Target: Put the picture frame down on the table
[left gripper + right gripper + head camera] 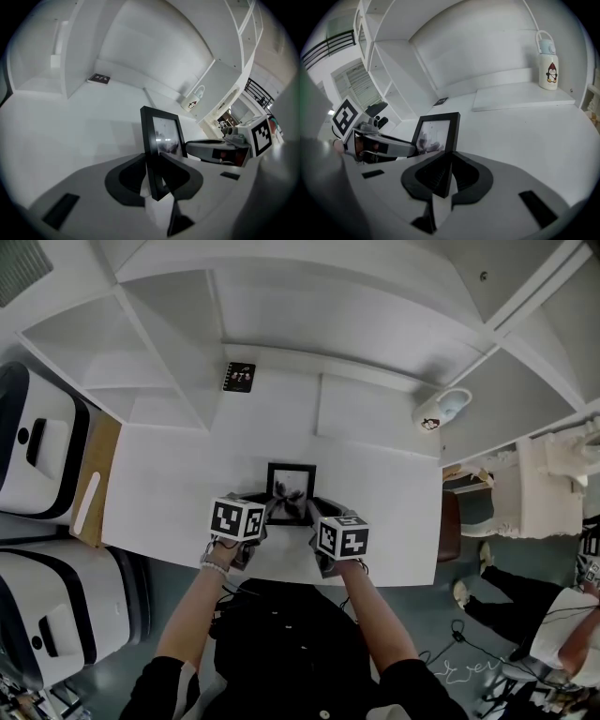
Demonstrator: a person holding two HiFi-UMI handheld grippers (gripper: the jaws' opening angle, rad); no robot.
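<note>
Near table's point(169, 493) front edge, picture frame point(292, 482).

White table point(169, 484) w/ built-in white shelves point(141, 343) behind & at both sides; walls white too. Low raised slab point(375, 413) at back right of the top, penguin bottle point(441, 411) by its right end. Small black card point(240, 377) at back left, near shelf foot. Left of table: wood panel point(94, 486), two white/black units point(42, 442). Right: brown chair point(449, 526). Floor point(441, 615) grey-green, cables point(459, 634) on it. Dark railing point(258, 91) far off. Light even, soft.
</note>
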